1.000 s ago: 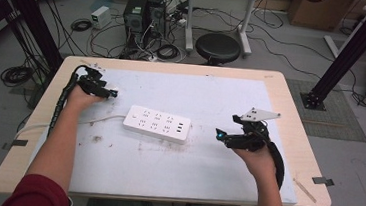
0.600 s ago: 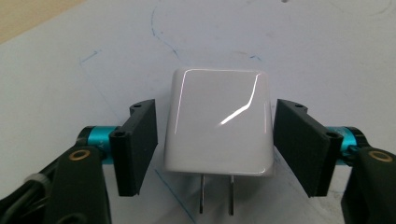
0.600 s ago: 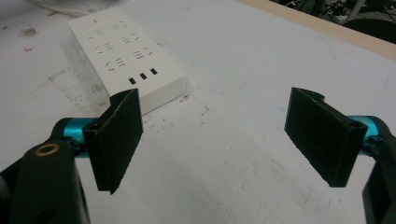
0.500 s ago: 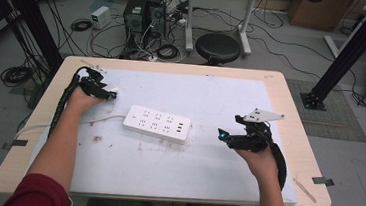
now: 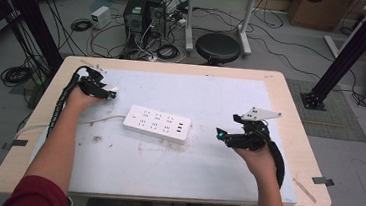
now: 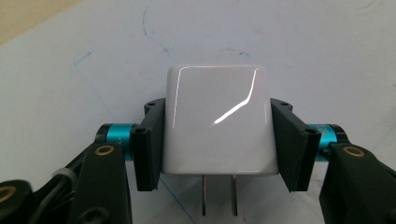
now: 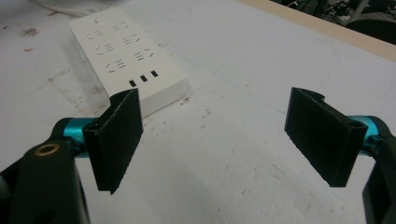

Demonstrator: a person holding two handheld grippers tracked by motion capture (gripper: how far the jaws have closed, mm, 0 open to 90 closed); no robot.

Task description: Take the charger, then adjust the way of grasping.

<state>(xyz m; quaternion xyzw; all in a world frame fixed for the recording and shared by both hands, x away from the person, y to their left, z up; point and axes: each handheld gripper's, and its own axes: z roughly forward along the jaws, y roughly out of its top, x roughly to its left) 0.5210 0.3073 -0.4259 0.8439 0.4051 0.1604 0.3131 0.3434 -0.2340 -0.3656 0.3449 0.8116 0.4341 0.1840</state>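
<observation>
The left gripper (image 6: 217, 140) clamps a white charger (image 6: 218, 120), prongs trailing behind its fingertips; the power strip (image 5: 157, 123) lies beyond them, nearer the spread, empty right gripper (image 7: 224, 135).

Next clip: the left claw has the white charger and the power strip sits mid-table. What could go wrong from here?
1. The glossy white square charger is pinched only at its smooth sides by the left claw, so it may twist or slip under insertion force.
2. The white rectangular power strip lies loose on the table; the right claw is open and apart from it, so the strip may slide when pushed.
</observation>
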